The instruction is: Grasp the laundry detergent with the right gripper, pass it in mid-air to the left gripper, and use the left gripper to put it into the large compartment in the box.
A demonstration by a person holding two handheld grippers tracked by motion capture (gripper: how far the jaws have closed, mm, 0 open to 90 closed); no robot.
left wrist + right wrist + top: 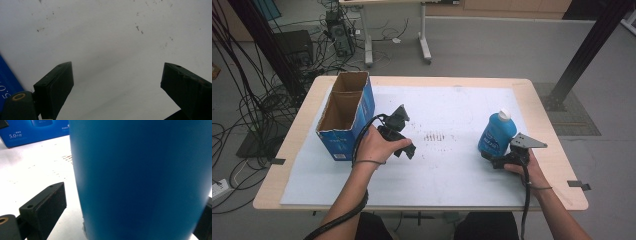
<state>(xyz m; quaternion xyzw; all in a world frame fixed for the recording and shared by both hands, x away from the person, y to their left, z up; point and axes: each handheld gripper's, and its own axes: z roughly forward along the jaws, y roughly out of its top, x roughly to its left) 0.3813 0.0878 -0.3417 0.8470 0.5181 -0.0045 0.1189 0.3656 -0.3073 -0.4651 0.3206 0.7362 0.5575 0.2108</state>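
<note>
**On the white sheet: a blue bottle between the right claw's jaws**

Toward the right side of the worktop, the blue bottle stands upright on the white sheet, its white cap on top. The right claw sits low at the bottle's base. In the right gripper view the bottle's blue wall stands between the two jaws; a strip of white sheet shows between the left jaw and the bottle, so that jaw is not pressing on it, and the other jaw is barely visible at the frame's edge. The claw reads as released around the bottle.

Near the middle-left, the left claw is held over the sheet, jaws spread wide with nothing between them. Just beside it stands an open blue cardboard box, well apart from the bottle.
</note>
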